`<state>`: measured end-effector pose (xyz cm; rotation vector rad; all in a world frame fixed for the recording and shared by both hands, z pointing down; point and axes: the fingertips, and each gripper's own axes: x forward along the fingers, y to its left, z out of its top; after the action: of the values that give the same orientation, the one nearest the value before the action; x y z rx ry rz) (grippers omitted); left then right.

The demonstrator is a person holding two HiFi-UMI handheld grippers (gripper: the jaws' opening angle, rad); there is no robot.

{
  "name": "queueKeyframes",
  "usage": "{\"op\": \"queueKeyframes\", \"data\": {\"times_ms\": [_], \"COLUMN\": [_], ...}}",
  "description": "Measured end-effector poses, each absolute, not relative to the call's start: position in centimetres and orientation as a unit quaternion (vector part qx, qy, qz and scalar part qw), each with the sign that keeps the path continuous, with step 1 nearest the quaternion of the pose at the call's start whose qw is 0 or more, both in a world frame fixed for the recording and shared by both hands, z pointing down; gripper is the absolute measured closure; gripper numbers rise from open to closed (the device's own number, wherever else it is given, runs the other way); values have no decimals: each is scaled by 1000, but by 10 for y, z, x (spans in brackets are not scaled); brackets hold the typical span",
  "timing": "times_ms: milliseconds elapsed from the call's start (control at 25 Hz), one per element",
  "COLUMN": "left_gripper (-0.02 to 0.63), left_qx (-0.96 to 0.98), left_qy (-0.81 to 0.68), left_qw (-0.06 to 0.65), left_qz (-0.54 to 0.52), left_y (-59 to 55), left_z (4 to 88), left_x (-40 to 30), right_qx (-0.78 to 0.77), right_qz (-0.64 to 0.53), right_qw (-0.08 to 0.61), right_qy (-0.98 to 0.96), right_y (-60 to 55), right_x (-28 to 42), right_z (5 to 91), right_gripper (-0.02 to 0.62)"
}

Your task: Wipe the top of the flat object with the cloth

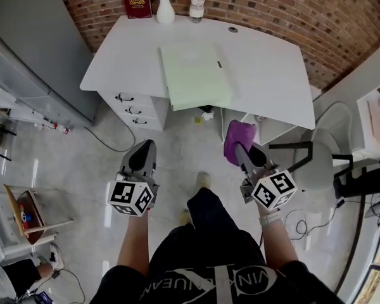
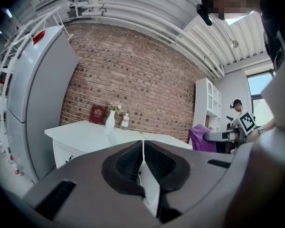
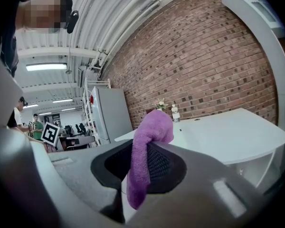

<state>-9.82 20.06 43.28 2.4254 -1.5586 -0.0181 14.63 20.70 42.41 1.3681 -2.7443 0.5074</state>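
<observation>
Claws: two, held over the floor, short of the surface.
Left claw (image 1: 145, 147): jaws pressed together, nothing between them.
Right claw (image 1: 239, 148): jaws clamped on the cloth (image 1: 240, 135).
Cloth: one, purple, drooping over the claw's tip.
Chair (image 1: 316, 163): one, grey, just right of the right claw, by the surface's near right corner.
Flat object (image 1: 195, 75): one, pale green, lying mid-surface (image 1: 266, 68) and reaching its near edge, well apart from the cloth.
Far edge, left part: one red book (image 1: 137, 2), one white vase (image 1: 165, 9), one bottle (image 1: 197, 7).
</observation>
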Motion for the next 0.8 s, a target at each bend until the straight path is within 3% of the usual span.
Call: {"op": "queueKeyframes", "data": {"times_ms": [800], "left_gripper": [592], "left_qx": [817], "left_qy": [-560], "left_qw": [138], "left_qz": [-5], "left_y": [42], "left_z": [429], "left_x": [-64], "right_qx": [363], "right_qz": [142], "right_qw": [54], "right_qy": [-919], "right_y": [38], "right_x": [149], "right_z": [422], "right_gripper": [532]}}
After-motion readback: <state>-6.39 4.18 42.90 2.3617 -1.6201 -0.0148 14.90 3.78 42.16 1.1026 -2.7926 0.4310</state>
